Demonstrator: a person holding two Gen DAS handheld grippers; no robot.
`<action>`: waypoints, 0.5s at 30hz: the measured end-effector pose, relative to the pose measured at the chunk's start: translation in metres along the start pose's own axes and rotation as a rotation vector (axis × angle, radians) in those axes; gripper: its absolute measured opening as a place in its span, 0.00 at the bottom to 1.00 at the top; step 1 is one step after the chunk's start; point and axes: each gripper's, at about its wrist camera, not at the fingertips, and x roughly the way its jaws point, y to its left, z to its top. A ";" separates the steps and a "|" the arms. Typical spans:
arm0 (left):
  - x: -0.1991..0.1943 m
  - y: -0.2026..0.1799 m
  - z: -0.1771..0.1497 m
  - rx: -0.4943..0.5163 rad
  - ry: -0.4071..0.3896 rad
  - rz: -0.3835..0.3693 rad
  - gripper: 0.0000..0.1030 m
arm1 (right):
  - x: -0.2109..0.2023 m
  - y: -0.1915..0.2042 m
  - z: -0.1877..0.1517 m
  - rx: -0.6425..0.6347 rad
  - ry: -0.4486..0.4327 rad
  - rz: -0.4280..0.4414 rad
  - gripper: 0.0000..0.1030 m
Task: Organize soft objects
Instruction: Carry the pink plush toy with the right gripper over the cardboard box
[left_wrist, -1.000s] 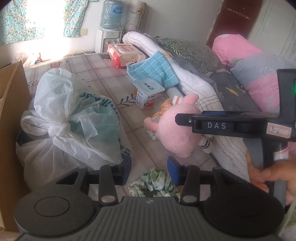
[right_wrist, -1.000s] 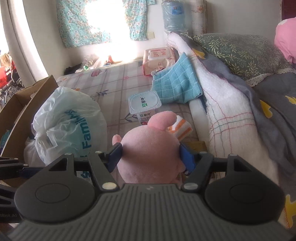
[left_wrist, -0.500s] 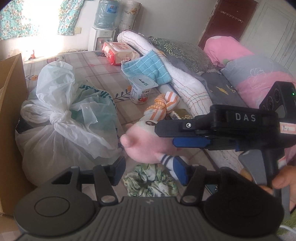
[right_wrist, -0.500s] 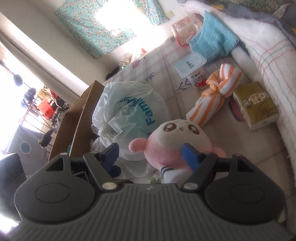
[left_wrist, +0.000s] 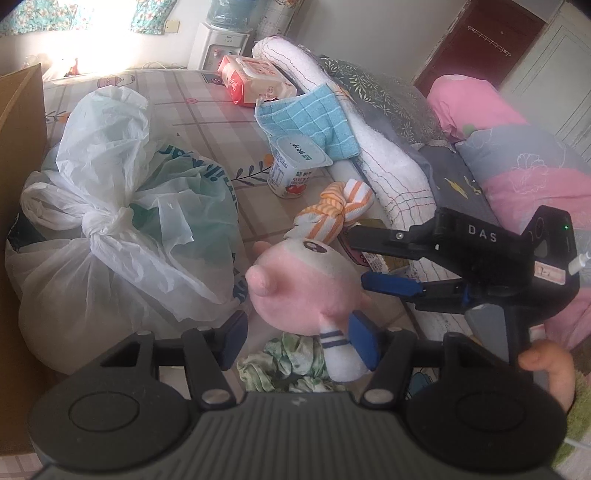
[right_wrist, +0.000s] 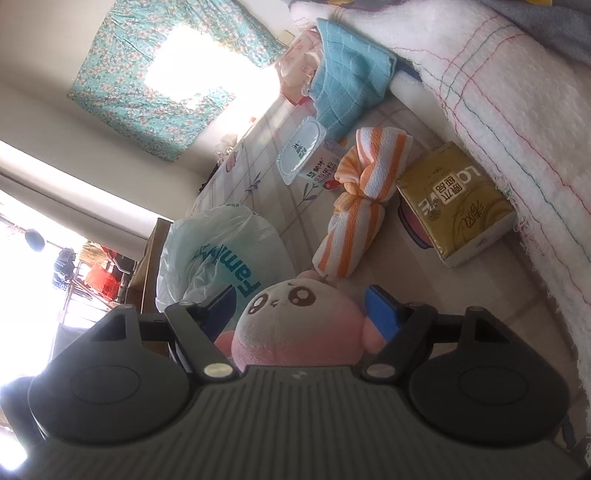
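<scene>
fuzzy round pink plush toy (left_wrist: 306, 284)

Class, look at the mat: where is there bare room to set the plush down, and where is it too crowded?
Free: the mat between the plastic bag and the wipes pack, and the strip from bag to yogurt cup. Crowded: around the plush, with striped cloth, tissue pack and green fabric close by.

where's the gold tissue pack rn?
Right wrist view, right of centre: the gold tissue pack lies on the checked mat against the white blanket, just right of the orange-striped knotted cloth.
</scene>
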 end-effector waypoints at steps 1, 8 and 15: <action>0.002 -0.001 0.001 0.005 0.003 0.006 0.61 | 0.005 -0.003 0.000 0.009 0.013 0.004 0.75; 0.015 -0.007 0.007 0.031 0.014 0.017 0.59 | 0.028 -0.016 -0.005 0.078 0.092 0.090 0.71; 0.010 -0.022 0.004 0.093 -0.009 0.020 0.58 | 0.008 -0.006 -0.011 0.035 0.057 0.088 0.66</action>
